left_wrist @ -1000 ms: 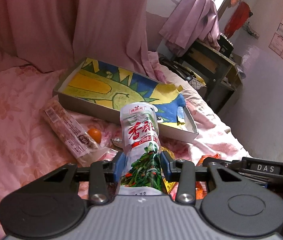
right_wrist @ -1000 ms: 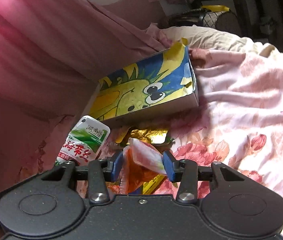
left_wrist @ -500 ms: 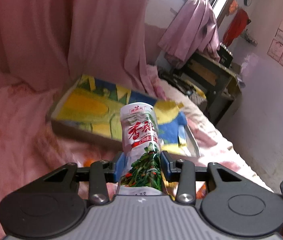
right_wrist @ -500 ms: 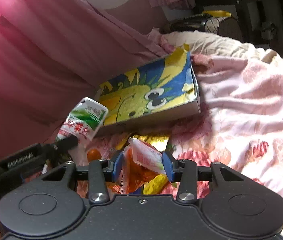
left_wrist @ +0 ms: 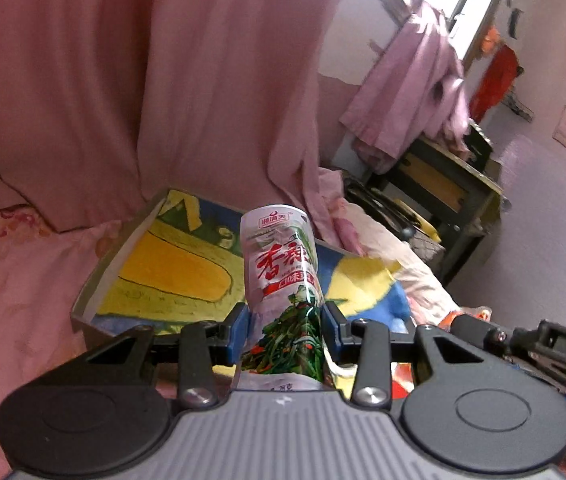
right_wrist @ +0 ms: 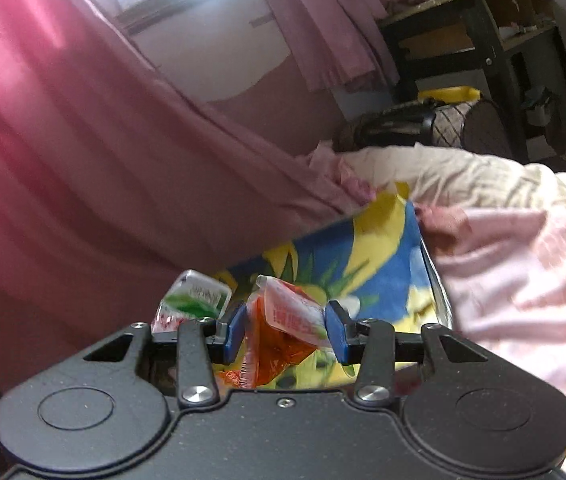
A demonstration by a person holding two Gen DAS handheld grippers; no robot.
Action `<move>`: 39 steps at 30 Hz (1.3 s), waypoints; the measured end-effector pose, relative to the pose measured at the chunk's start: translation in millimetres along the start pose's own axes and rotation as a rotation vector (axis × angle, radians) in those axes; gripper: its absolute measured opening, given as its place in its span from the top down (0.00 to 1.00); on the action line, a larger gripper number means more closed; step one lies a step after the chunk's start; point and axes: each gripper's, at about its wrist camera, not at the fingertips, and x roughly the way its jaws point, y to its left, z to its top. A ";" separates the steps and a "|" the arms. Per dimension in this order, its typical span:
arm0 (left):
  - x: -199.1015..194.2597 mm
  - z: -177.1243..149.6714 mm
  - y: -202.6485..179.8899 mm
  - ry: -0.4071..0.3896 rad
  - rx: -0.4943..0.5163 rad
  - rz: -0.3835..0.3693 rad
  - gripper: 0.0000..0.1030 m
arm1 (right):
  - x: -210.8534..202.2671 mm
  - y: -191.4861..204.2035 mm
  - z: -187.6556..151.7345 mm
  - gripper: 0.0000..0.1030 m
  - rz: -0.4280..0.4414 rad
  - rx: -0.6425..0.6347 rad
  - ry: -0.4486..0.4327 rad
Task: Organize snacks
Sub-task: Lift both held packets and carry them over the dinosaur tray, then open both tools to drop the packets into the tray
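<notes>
My left gripper [left_wrist: 287, 330] is shut on a white and green snack pouch [left_wrist: 281, 264] with red characters, held upright above the near edge of a shallow box [left_wrist: 171, 264] lined with a yellow, green and blue cartoon picture. My right gripper [right_wrist: 287, 330] is shut on an orange-red snack packet [right_wrist: 283, 332] and holds it over the same box [right_wrist: 379, 252]. The green pouch also shows in the right wrist view [right_wrist: 195, 298], just left of my right gripper. The right gripper's body shows at the right edge of the left wrist view [left_wrist: 543, 346].
The box lies on a pink floral bedspread [left_wrist: 15, 280] against hanging pink curtains [left_wrist: 123, 80]. A dark wooden desk [left_wrist: 451, 184] with clothes draped over it stands beyond the bed's end. A cream blanket [right_wrist: 463, 176] lies past the box.
Both grippers have risen and moved forward with their snacks, from above the loose snacks on the bedspread to over the box. The loose snacks have dropped out of view.
</notes>
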 end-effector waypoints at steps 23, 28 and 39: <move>52.2 -2.9 35.6 0.104 -0.067 0.077 0.55 | 97.1 -12.9 -22.0 0.52 -0.140 -0.037 0.073; 52.8 -4.2 33.5 0.118 -0.042 0.110 0.46 | 94.0 -8.4 -20.9 0.45 -0.134 -0.065 0.067; 24.3 -0.7 24.4 0.052 -0.009 0.172 0.15 | 66.6 13.1 -25.4 0.17 -0.125 -0.222 0.023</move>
